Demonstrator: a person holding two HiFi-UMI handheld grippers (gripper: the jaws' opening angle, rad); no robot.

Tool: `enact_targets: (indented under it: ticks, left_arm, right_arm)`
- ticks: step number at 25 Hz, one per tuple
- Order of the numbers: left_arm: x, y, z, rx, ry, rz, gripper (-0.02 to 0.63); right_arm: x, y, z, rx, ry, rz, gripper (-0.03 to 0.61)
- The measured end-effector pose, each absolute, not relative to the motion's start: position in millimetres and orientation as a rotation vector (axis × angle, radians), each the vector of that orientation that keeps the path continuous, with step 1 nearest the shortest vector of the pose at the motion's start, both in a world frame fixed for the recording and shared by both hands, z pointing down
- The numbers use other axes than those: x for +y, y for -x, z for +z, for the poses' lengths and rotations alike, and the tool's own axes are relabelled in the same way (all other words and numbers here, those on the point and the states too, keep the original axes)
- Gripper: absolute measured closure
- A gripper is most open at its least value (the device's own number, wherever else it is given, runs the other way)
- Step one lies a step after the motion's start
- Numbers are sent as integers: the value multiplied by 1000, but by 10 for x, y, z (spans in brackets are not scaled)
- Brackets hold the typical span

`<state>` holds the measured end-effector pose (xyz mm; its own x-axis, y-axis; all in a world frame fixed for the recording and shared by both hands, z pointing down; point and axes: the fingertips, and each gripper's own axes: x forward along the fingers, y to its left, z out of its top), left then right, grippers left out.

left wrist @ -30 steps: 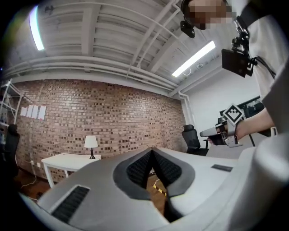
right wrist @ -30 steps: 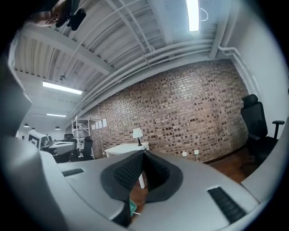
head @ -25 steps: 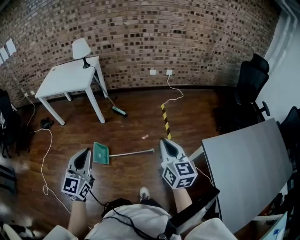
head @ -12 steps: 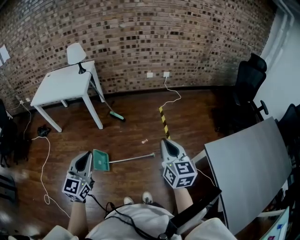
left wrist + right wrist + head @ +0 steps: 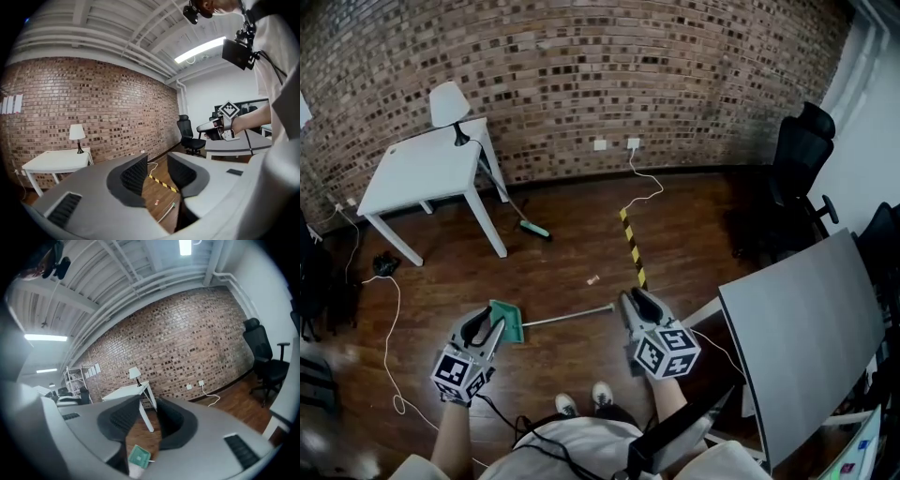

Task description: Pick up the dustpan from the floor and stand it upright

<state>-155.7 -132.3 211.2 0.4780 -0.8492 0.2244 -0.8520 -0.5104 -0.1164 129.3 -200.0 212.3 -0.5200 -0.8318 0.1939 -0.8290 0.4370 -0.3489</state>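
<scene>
Down on the wooden floor (image 5: 572, 248), lying flat: green dustpan (image 5: 508, 322), pan end just beside left gripper (image 5: 487, 322), handle tip near right gripper (image 5: 634, 300). Both pairs of jaws apart and opening, gripping nothing.

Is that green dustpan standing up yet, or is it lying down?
Lying down. The dustpan rests flat on the wooden floor, its long handle stretched along the boards, not raised.

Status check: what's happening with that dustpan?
Left gripper, right gripper: jaws opening, empty. Dustpan lying flat on floor. Broom leaning by table, out of the way.
</scene>
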Motion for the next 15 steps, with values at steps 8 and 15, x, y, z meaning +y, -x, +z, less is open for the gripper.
enact_targets:
  ticks: [8, 15]
  left_arm:
    - [-1660, 1484, 2896, -1266, -2756, 845, 427]
    - [-2070, 1200, 3938, -1005, -2811, 1054, 410]
  right_arm:
    - [-2206, -1389, 2928, 2289, 1230, -1198, 210]
    - [-2576, -1997, 4384, 1632, 1034, -1542, 210]
